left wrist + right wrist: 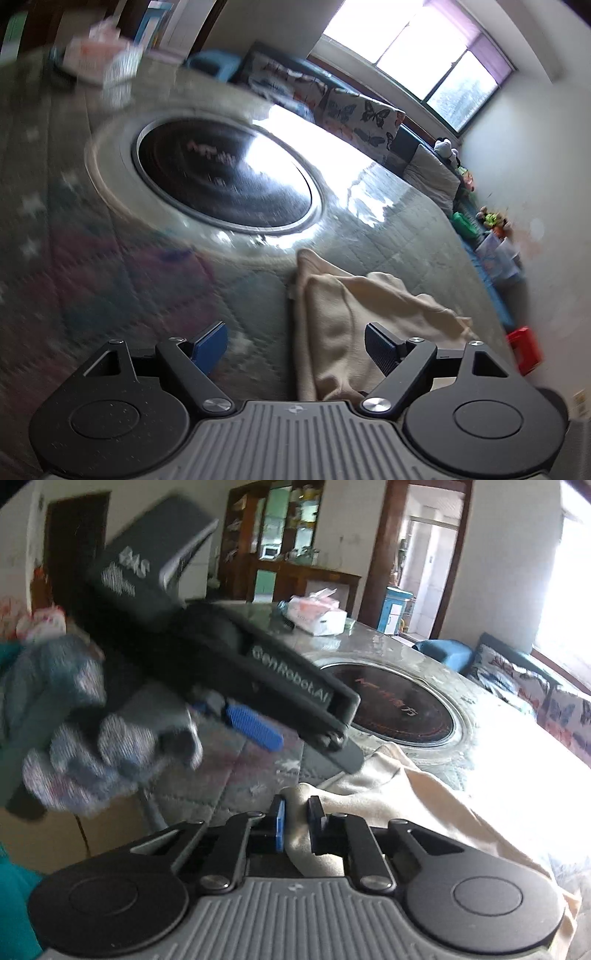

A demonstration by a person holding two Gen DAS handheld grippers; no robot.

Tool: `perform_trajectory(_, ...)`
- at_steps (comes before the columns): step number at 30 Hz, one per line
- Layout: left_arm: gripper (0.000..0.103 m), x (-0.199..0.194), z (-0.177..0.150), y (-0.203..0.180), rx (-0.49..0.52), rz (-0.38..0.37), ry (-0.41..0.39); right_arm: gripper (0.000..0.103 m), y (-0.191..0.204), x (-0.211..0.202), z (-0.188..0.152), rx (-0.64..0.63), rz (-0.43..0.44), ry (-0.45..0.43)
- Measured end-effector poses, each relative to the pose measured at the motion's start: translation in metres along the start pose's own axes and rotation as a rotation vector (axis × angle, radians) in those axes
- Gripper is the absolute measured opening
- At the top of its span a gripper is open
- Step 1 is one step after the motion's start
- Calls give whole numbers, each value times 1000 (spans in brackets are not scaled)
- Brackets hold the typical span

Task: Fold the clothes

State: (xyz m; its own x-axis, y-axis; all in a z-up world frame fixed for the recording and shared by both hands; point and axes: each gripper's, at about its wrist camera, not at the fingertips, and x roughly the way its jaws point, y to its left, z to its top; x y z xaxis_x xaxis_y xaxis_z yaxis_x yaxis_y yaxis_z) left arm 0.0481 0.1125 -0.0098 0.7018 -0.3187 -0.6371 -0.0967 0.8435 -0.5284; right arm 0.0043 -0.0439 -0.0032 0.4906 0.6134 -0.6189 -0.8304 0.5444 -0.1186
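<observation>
Since your right hand-held gripper [296, 823] pinches only a thin fold of the cream garment [424, 812] lying near the bench [406, 229] edge while the left hand-held gripper [295, 347] gapes empty, lifting could slip it free.

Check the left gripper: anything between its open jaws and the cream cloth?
Nothing visible. The left gripper is open just above the cream cloth, whose left edge lies between the fingers. The right gripper is already shut on a fold of the cloth. The black round inset lies well beyond it.

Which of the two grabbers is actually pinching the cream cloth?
The right gripper: its fingers squeeze the cream cloth. The left gripper gapes wide, gripping nothing.
</observation>
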Motion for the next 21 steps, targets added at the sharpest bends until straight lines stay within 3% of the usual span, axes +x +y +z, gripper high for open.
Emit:
perform_trajectory(7,78,16,6,-3,-135,-96,58,10,-19,-22,8,95,20,-66)
perform_trajectory(10,62,26,5,-3,-195,-156,95,10,-23,-29,7,107,30,-79)
perform_trajectory(12,40,34,3,-1,-230,-185,126,10,-25,-31,5,114,38,-83)
perform_trajectory(14,29,39,0,1,-240,-191,135,10,-25,-31,2,115,46,-82)
perform_trajectory(21,27,35,1,3,-212,-186,129,24,-45,-47,-16,209,11,-96)
